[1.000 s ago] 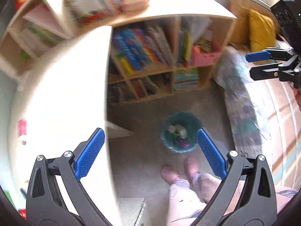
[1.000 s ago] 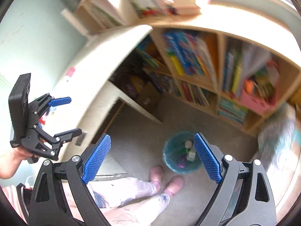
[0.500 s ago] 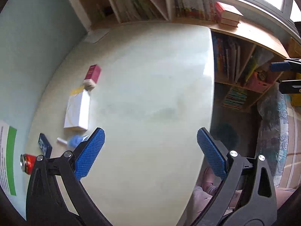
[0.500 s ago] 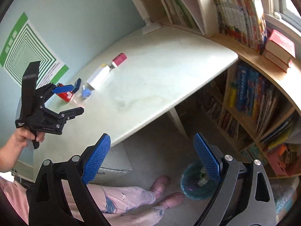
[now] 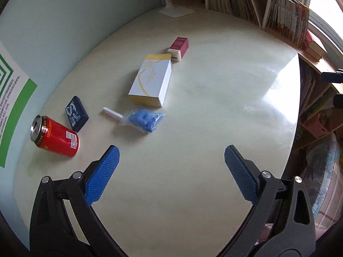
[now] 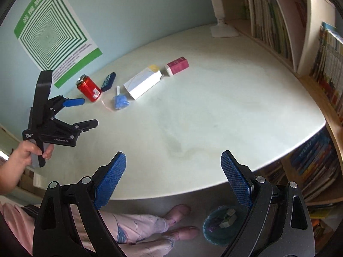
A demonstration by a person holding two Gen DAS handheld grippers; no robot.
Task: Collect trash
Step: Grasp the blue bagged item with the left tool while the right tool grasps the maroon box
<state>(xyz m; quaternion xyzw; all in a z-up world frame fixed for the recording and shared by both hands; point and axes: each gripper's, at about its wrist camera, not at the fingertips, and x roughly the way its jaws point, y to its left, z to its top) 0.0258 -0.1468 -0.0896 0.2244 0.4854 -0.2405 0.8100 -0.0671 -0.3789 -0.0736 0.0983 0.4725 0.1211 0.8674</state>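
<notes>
On the pale table [image 5: 214,98] lie a red can [image 5: 56,138] on its side, a small dark blue box [image 5: 76,113], a clear bag with blue stuff [image 5: 144,118], a white and yellow carton [image 5: 152,81] and a maroon box [image 5: 179,48]. They also show in the right wrist view: can [image 6: 88,88], blue bag [image 6: 120,102], carton [image 6: 143,82], maroon box [image 6: 176,66]. My left gripper [image 5: 170,172] is open and empty above the table, short of the bag; it also shows in the right wrist view [image 6: 82,112]. My right gripper [image 6: 172,176] is open and empty over the table's near edge. A teal trash bin [image 6: 220,224] with trash stands on the floor.
A bookshelf [image 6: 300,42] runs along the table's right side. A white lamp base [image 6: 224,31] stands at the far corner. A green poster [image 6: 53,32] hangs on the wall. The person's legs and feet [image 6: 171,229] are beside the bin.
Both grippers have swung up from the floor and bin to face the tabletop. The left gripper has come closer to the can and the blue bag. Both stay open.
</notes>
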